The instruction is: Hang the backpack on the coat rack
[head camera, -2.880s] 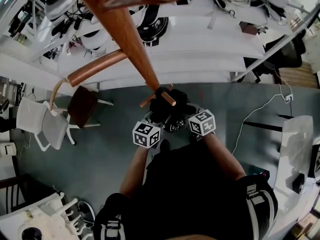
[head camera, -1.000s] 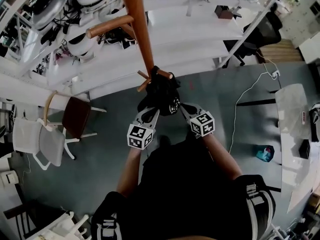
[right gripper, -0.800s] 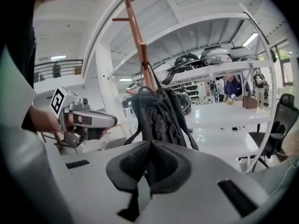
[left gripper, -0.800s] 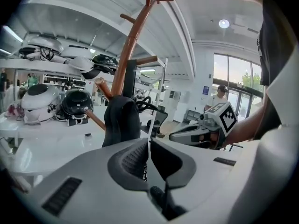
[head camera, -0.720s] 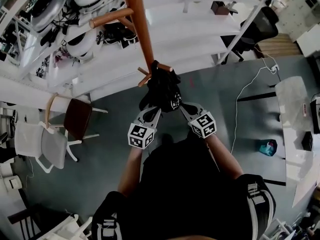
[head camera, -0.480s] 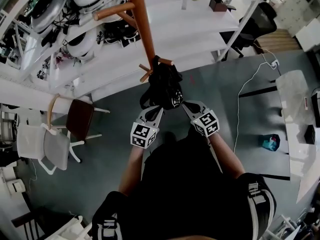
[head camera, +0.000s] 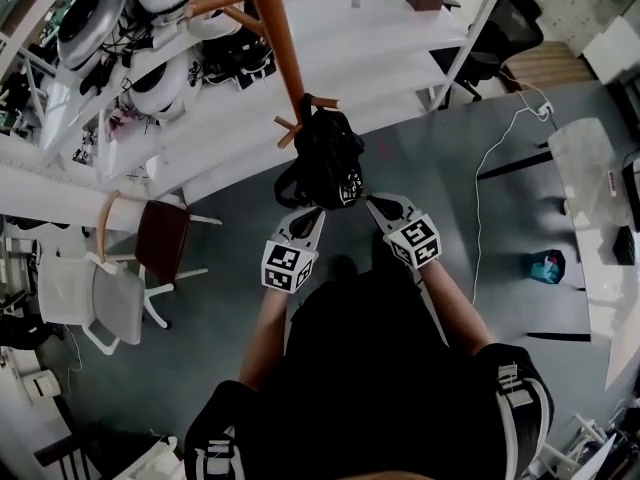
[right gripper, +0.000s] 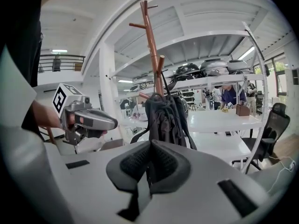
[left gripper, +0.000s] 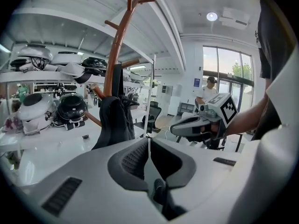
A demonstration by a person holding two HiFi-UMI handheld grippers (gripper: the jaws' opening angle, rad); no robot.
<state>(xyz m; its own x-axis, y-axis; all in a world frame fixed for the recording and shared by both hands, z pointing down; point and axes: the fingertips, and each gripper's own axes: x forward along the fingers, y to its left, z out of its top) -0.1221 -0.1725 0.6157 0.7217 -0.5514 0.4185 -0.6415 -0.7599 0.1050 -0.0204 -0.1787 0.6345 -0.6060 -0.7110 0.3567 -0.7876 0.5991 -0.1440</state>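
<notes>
Black backpack (head camera: 325, 158) hangs limp, apparently by its loop, on brown coat rack (head camera: 279, 38).

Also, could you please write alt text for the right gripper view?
A black backpack hangs on a wooden coat rack before white shelves. The right gripper, in the foreground, is shut and empty; the left gripper is at the left, clear of it.

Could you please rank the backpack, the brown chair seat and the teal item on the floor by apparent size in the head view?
1. backpack, though it hangs nearer the camera
2. brown chair seat
3. teal item, clearly smallest
</notes>
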